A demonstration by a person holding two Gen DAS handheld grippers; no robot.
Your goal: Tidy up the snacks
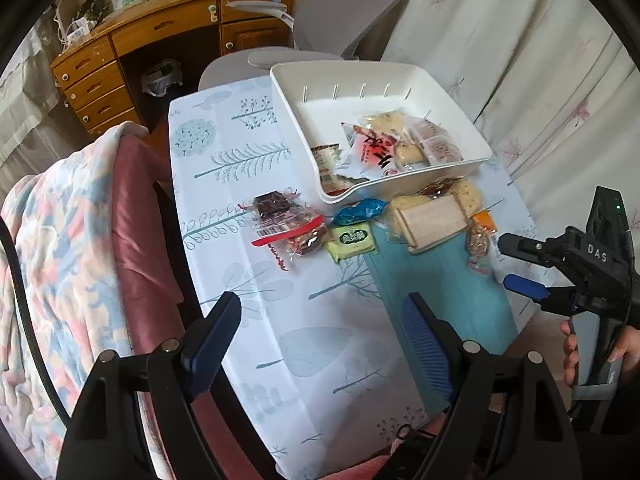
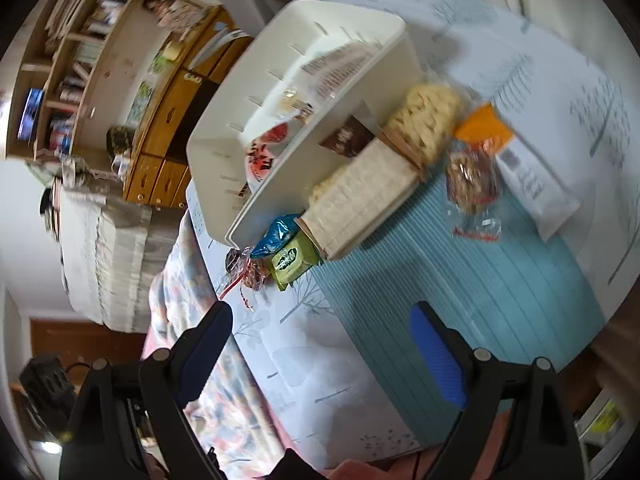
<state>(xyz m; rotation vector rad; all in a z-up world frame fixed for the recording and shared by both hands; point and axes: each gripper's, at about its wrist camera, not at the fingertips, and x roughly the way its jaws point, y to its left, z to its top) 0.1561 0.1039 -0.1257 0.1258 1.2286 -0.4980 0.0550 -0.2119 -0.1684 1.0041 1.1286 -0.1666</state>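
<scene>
A white tray [image 1: 400, 187] at the far side of the table holds several snack packets. In front of it lie loose snacks: a clear red-and-dark packet [image 1: 280, 220], a blue wrapper [image 1: 360, 210], a green packet [image 1: 352, 240], a cream box [image 1: 432, 220] and an orange nut packet [image 1: 482, 240]. My left gripper [image 1: 320, 312] hovers open over the tablecloth, nothing between its fingers. My right gripper [image 1: 514, 266] is open beside the nut packet. The right wrist view shows the tray [image 2: 224, 120], box [image 2: 360, 196], nut packet [image 2: 472, 176], a white packet [image 2: 536, 184] and the empty right gripper [image 2: 322, 316].
A teal ribbed mat [image 1: 440, 300] covers the near right of the patterned tablecloth [image 1: 248, 140]. A pastel blanket [image 1: 60, 260] drapes over a red chair on the left. A grey office chair [image 1: 352, 8], a wooden desk [image 1: 160, 36] and curtains [image 1: 520, 40] stand behind.
</scene>
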